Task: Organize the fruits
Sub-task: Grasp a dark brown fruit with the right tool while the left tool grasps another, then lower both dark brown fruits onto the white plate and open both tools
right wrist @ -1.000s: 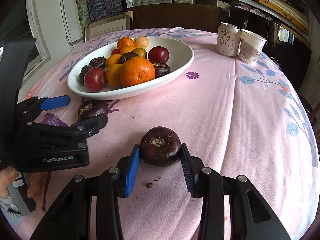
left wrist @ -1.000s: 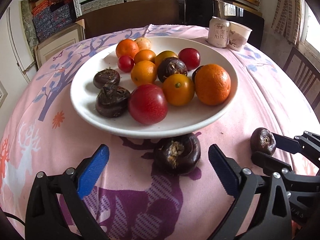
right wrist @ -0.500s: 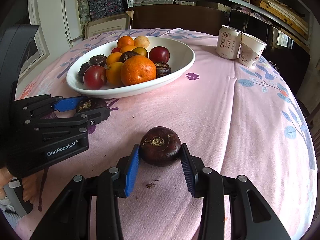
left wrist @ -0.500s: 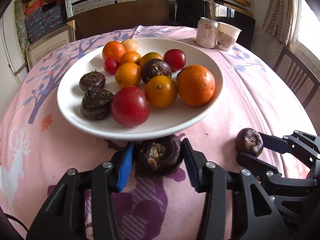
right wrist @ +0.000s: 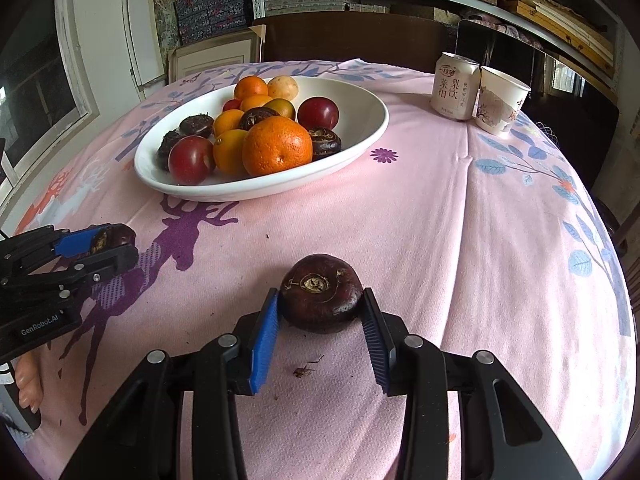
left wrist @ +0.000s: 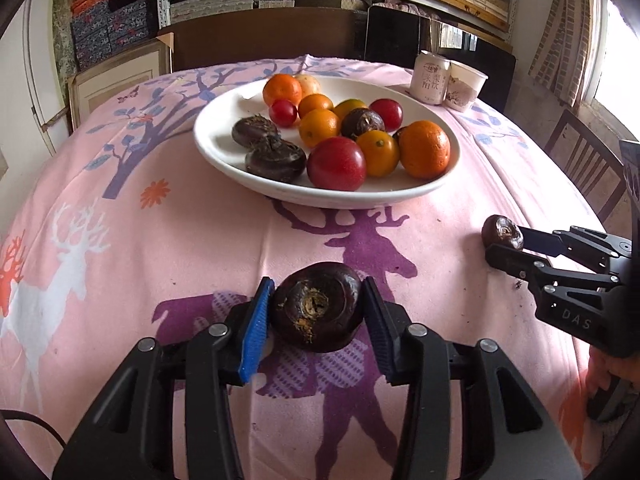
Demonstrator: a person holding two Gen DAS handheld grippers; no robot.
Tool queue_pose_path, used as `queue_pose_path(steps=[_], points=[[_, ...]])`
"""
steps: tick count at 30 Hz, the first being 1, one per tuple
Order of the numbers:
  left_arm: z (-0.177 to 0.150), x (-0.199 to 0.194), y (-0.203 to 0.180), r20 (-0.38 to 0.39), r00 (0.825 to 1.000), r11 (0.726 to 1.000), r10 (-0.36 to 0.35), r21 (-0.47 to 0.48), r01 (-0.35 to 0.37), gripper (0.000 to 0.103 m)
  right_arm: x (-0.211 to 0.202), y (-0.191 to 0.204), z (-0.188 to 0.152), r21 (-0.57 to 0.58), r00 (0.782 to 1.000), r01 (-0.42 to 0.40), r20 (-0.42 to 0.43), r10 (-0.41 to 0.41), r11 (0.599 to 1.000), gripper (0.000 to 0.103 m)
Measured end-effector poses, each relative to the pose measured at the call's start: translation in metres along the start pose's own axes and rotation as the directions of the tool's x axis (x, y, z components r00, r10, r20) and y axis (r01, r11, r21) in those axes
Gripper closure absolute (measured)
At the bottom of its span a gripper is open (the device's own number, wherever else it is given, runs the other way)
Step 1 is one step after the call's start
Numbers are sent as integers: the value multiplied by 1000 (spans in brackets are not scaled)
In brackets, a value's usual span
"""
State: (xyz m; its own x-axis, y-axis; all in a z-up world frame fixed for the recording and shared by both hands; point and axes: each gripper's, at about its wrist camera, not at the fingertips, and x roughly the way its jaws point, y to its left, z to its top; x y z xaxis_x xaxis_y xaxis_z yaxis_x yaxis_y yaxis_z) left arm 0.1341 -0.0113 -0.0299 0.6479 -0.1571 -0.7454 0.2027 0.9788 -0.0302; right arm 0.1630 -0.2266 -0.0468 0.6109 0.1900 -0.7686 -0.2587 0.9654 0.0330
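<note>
A: What does the left gripper (left wrist: 318, 314) have?

B: A dark water chestnut (left wrist: 318, 306), stem scar facing the camera. The jaws have just been closing and now the blue pads press it on both sides. It sits flat and round between them, its wide axis running pad to pad, low over the tablecloth (left wrist: 120, 248).

A: And the right gripper (right wrist: 320, 320)?

B: Narrowed onto a second water chestnut (right wrist: 321, 292) in the same way, pads against its flanks. That one looks to be resting on the cloth.

A: Where do they go?

B: My guess is the white plate (left wrist: 224, 152), which already holds oranges, red plums and several more chestnuts. From the left gripper the plate lies straight ahead and a little to the right; from the right gripper it lies ahead and to the left. The left hand looks nearer to it, so I'd expect that chestnut to go first.

A: Any room on the plate?

B: The bare patch is at its left side, in the left wrist view, beside the two chestnuts there.

A: And around?

B: A pink cloth printed with purple deer and trees, a drink can (right wrist: 454, 86) touching a paper cup (right wrist: 500, 100) at the far right, then a chair (left wrist: 588, 164) and stacked shelves behind.
</note>
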Motion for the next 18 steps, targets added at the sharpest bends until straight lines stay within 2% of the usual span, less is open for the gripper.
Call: queue_pose_path(steps=[5, 9, 12, 16, 18], points=[[11, -20, 4, 83, 996, 1000, 24, 7, -25, 59, -18, -5, 3, 32, 997, -13, 76, 10, 999, 62], [37, -30, 17, 123, 991, 999, 42, -5, -41, 59, -39, -13, 13, 84, 984, -80, 164, 65, 993, 62], [66, -31, 25, 149, 986, 998, 68, -8, -67, 59, -46, -17, 32, 99, 978, -115, 186, 95, 988, 62], [100, -20, 32, 171, 981, 996, 86, -29, -82, 59, -40, -16, 67, 85, 979, -75, 193, 57, 994, 62], [111, -8, 35, 168, 982, 996, 87, -44, -80, 59, -32, -16, 84, 102, 978, -82, 201, 60, 991, 62]])
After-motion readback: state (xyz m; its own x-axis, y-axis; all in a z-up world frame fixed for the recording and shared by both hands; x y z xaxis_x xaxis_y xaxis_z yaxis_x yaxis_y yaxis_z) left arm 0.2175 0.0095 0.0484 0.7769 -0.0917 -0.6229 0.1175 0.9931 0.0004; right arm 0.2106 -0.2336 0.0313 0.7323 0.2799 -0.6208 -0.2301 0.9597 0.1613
